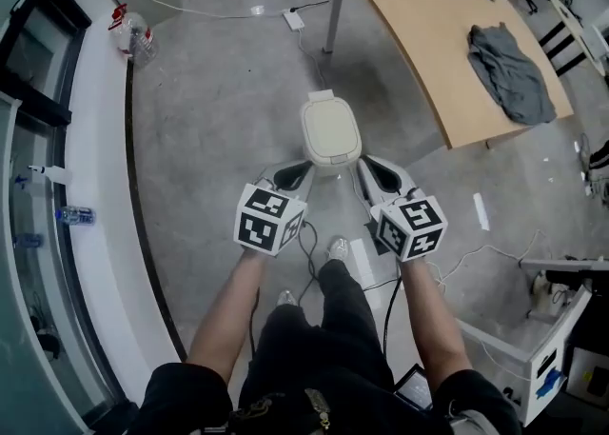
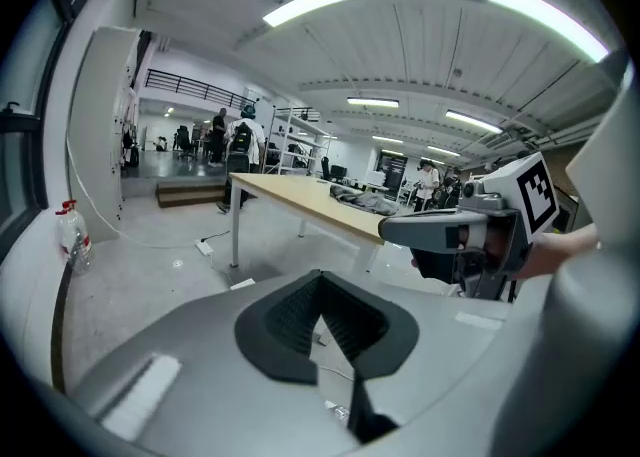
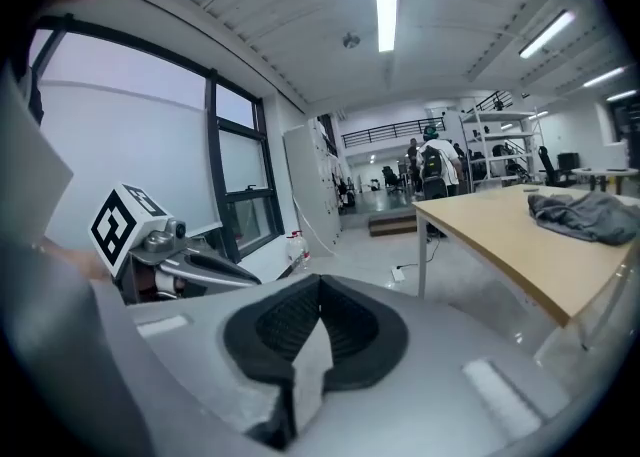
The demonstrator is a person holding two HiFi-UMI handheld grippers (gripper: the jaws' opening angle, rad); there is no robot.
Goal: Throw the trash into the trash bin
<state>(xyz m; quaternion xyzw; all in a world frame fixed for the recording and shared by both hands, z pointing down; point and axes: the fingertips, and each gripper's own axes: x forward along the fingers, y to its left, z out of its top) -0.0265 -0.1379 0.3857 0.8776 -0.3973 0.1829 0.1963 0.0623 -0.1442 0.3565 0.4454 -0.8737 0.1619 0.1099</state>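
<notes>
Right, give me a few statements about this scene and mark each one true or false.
1. The trash bin has its lid down. True.
2. A grey cloth lies on the floor beside the bin. False: it lies on the wooden table.
3. The right claw is closed on a pale scrap, seemingly paper. True.
4. The left claw grips a bottle. False: only floor shows behind its closed tips, and the bottle stands on the white ledge by the window.
</notes>
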